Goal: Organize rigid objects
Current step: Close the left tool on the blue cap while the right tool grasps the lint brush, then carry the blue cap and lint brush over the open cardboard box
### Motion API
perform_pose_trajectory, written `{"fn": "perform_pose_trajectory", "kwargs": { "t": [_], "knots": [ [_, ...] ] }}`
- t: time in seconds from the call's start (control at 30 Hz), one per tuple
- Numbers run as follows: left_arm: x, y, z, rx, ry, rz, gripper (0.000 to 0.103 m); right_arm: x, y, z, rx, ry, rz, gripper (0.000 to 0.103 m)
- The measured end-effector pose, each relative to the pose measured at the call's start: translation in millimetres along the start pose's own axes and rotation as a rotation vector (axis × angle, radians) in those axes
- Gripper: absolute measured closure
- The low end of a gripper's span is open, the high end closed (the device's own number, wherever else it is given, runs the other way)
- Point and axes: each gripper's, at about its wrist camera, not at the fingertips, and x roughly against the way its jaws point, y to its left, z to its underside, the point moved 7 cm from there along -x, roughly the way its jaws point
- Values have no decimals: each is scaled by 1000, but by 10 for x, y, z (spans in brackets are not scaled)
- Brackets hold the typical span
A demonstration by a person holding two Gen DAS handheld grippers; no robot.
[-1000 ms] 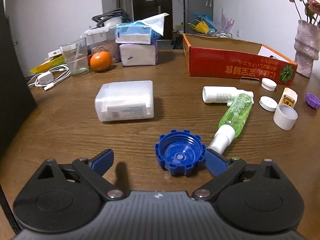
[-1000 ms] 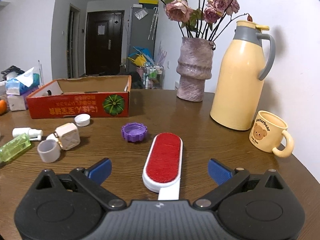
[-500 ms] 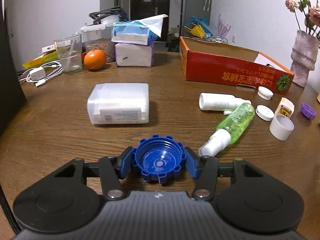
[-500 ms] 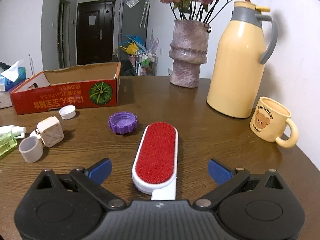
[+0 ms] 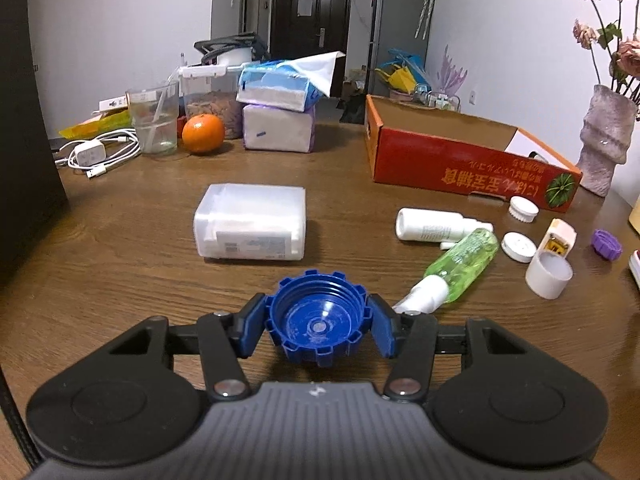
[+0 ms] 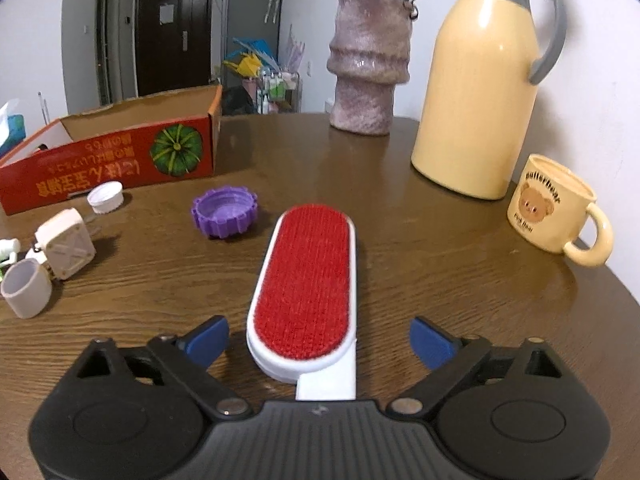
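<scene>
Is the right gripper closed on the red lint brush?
No, the right gripper is open, its fingers apart on either side of the lint brush.

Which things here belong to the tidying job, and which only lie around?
Job: blue cap in the left gripper; lint brush between the right gripper's open fingers; red box.
Lying about: orange, thermos, bear mug.

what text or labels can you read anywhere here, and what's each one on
"Butterbear": arched over the bear face on the yellow mug; the small line under the bear is too blurred to read.
Yellow characters on the red cardboard box: printed upside down, not legible.
Label on the white plastic box: too small to read.
Print on the white spray bottle: too small to read.
</scene>
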Motion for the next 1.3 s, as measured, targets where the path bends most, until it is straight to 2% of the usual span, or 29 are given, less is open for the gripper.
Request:
{"fn": "perform_pose_trajectory", "kwargs": {
  "t": [0.07, 0.1, 0.2, 0.4, 0.7, 1.3],
  "knots": [
    [39, -39, -18, -2, -8, 9, 48, -18, -2, -3, -13, 5, -6, 14],
    [63, -61, -27, -5, -12, 13, 48, -20, 9, -11, -10, 5, -13, 19],
    [114, -121, -56, -11, -21, 22, 48, 11, 44, -36, 2, -3, -45, 47],
    [203, -241, -121, -25, -40, 36, 48, 69, 34, -27, 12, -11, -42, 48],
    [254, -433, -251, -46, -53, 50, 48, 325, 82, -176, 28, -83, -80, 48],
    [213, -1023, -801, -94, -100, 96, 48, 582, 701, -700, 120, -184, -199, 48]
  ]
}}
